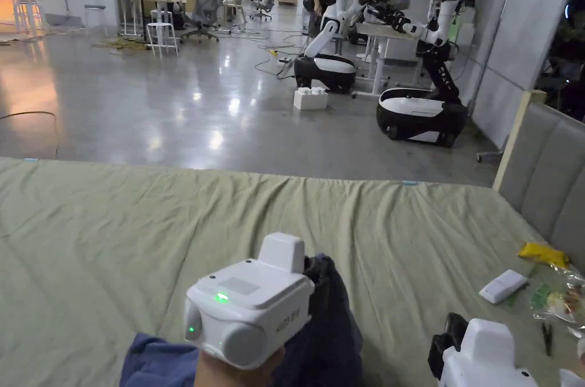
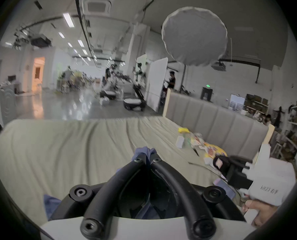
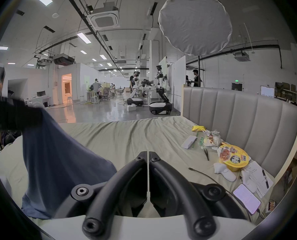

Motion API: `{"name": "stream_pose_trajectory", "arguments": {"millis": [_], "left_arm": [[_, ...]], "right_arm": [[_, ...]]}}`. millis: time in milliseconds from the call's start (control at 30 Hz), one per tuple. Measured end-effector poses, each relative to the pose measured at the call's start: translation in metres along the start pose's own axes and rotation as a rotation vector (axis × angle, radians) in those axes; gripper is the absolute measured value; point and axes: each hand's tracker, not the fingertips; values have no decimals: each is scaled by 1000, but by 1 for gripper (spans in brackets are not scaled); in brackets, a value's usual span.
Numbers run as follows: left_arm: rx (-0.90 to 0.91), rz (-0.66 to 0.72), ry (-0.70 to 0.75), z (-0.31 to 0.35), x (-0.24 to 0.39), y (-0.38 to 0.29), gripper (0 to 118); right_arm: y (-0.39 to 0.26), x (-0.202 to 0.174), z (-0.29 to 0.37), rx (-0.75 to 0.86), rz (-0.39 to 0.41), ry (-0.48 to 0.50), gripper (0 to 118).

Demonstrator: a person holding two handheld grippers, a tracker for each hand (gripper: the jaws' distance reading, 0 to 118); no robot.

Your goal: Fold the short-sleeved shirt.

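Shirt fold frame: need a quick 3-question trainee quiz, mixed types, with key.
1. True or false: the left gripper is shut on the blue shirt.
2. The right gripper has its jaws: A) wide open, B) closed together on nothing, C) clamped on the shirt.
3. Fill in: the snacks and the white remote lie on the green sheet beside the padded ____.

Key: 1 true; 2 B; 3 headboard.

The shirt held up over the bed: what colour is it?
Dark blue shirt, plain, best seen in the right gripper view.
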Motion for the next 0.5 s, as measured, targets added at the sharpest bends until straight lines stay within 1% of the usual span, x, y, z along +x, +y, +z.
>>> {"name": "stream_pose_trajectory", "arguments": {"millis": [100,167,200,233,267,300,333,367,433,500], "left_arm": [[-108,-27,-14,-22,21,-35,6],[-165,-38,-20,-31,28,-56,12],[-171,-35,-29,-32,30,-64,12],[-172,-42,-35,-31,30,-71,23],[-185,-53,-38,-30,30,-76,46],[-203,-68,-20,-29,31,-78,63],[-205,-86,6,-25,30,-80,75],[-190,-93,22,-19,26,-77,80],[-133,-88,27,-3,14,-70,82],[-66,-64,78,13,-4,-58,84]], "right_arm": [[-4,10,0,-19,2,-16,2],[-8,15,0,-29,7,-22,2],[-10,17,-1,-37,12,-26,2],[-12,18,-2,-42,11,-25,2],[-13,19,-2,-47,12,-23,2],[-14,19,-3,-54,14,-21,2],[-15,19,-4,-60,18,-19,2],[-16,18,-4,-62,22,-14,2],[-15,14,-5,-64,30,-3,2],[-11,9,-5,-60,32,10,2]]}}
